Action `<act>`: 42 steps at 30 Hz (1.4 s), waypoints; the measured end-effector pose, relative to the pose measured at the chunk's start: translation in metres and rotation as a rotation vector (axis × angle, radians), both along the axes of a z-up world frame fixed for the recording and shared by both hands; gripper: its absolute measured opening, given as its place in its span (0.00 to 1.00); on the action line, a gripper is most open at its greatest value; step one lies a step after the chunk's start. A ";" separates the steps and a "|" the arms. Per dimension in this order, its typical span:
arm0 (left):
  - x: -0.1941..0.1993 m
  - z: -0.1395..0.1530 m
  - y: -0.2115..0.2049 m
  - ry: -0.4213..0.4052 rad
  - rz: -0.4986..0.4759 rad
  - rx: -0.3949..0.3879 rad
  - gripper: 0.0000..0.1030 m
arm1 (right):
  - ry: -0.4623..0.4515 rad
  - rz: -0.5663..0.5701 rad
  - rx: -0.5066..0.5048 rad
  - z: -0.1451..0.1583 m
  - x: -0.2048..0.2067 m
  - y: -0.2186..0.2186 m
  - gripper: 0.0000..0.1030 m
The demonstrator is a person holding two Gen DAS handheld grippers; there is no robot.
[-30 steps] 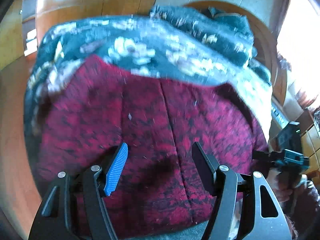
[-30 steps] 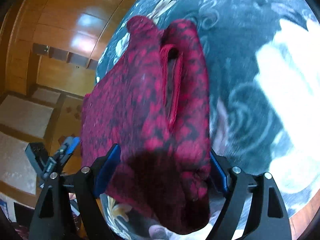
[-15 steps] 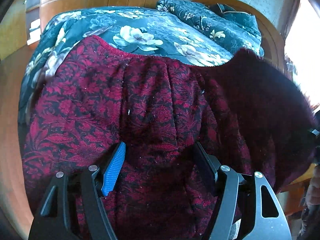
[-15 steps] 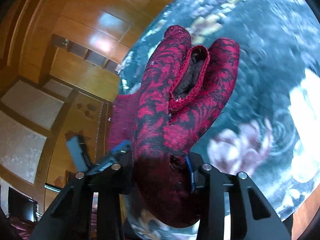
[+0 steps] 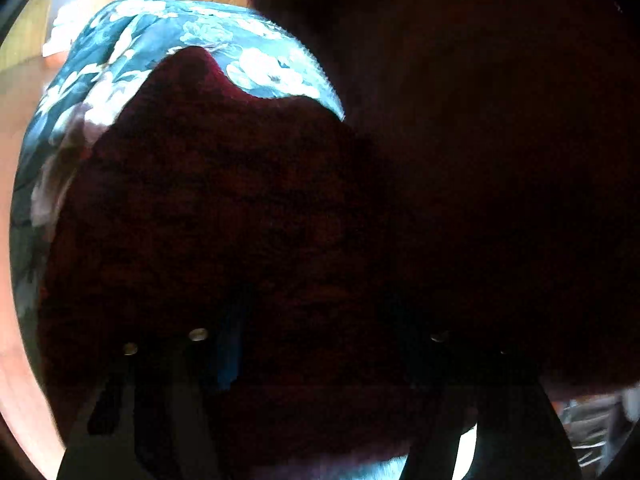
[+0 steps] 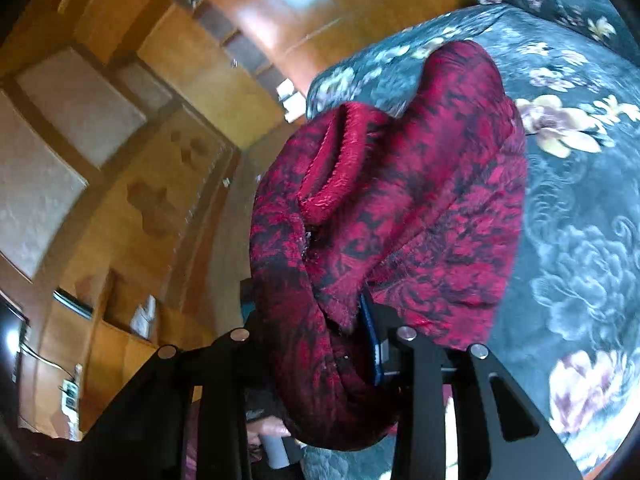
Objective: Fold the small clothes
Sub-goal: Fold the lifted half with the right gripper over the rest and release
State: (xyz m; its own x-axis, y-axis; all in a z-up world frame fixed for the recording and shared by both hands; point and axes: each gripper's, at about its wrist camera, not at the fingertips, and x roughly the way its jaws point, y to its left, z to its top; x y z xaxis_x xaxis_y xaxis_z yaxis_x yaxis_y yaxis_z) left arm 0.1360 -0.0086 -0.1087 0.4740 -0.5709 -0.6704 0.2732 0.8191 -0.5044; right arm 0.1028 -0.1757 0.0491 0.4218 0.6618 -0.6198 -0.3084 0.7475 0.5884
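Crimson knit with a black leafy pattern filled both views: the small garment [image 6: 400, 208] was bunched and doubled over on itself, lifted above the floral bedspread [image 6: 580, 208]. In the right wrist view its fuzzy surface caught the light, and a thick rolled hem or cuff stood out as a brighter red fold near the top left of the bundle. The right gripper [image 6: 320, 344] was clamped tight on a gathered wad of this cloth, its fingers drawn close together with fabric squeezed between them and spilling down past the blue pad [image 6: 370, 344] of one finger. The bundle hung over the edge region of the bed, with wooden panelling [image 6: 120, 120] behind it.

In the left wrist view the garment [image 5: 224, 216] appeared almost black, shadowed, with only its upper edge showing dark red against the blue-and-white flowers of the bedspread [image 5: 256, 60]. A second mass of the same cloth loomed across the right side, very close to the lens. The left gripper [image 5: 320, 356] was barely visible in the gloom; its fingers stood well apart with cloth lying across them, and whether they pinched anything could not be told.
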 end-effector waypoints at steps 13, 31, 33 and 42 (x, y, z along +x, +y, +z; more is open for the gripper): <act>-0.032 -0.011 0.183 0.096 0.249 -0.412 0.53 | -0.036 0.067 -0.351 -0.013 -0.011 0.099 0.31; 0.011 0.077 0.137 -0.003 0.068 -0.408 0.65 | -0.111 0.191 -0.276 -0.075 -0.025 0.134 0.57; 0.023 0.082 0.121 0.015 0.033 -0.354 0.67 | -0.123 0.196 -0.241 -0.072 -0.031 0.128 0.62; 0.055 0.070 0.079 0.115 -0.014 -0.146 0.16 | -0.159 0.232 -0.139 -0.065 -0.059 0.097 0.67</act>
State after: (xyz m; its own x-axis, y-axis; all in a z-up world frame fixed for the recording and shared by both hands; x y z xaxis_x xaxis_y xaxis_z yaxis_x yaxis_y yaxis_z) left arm 0.1909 0.0702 -0.0382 0.3900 -0.6724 -0.6291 0.2177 0.7312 -0.6465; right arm 0.0434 -0.0785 -0.0155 0.3682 0.6655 -0.6492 -0.5606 0.7160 0.4160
